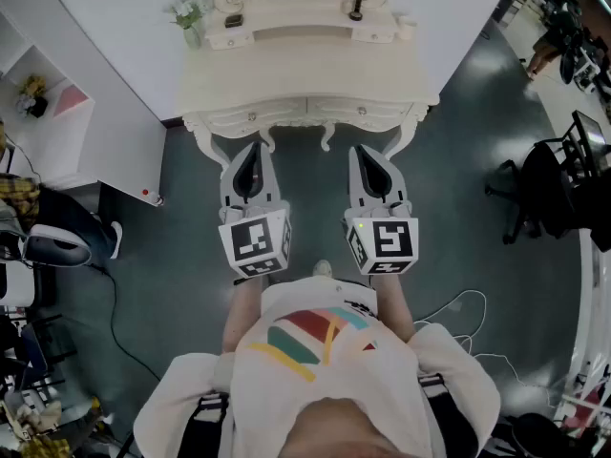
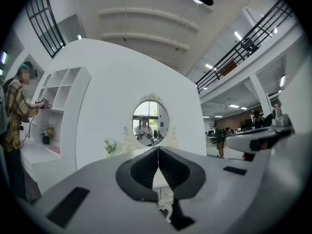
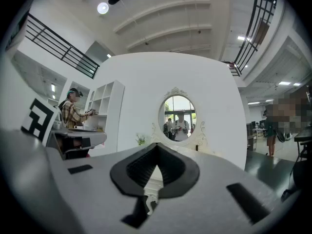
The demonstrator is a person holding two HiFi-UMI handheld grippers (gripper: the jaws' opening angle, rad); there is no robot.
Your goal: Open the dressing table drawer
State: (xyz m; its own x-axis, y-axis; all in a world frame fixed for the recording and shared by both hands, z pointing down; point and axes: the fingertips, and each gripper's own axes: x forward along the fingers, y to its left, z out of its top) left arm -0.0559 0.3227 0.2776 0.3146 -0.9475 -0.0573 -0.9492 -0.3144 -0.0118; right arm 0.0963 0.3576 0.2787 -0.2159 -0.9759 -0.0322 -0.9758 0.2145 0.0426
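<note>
Black office chair [image 1: 533,197] right — white shelf [image 1: 115,151] (left)

Bare floor [image 1: 307,203] lies open between the left tool [image 1: 250,147], the right tool [image 1: 368,149] and the near drawer fronts [image 1: 307,115] of the dressing table [image 1: 305,70]. Its curved legs [image 1: 212,151] flank that gap. A white cabinet [image 1: 100,127] crowds the left. An office chair [image 1: 535,194] stands well apart on the right.

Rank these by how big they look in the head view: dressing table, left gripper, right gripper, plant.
1. dressing table
2. left gripper and right gripper: alike, so tied
3. plant: smallest, though it sits farther from the camera
</note>
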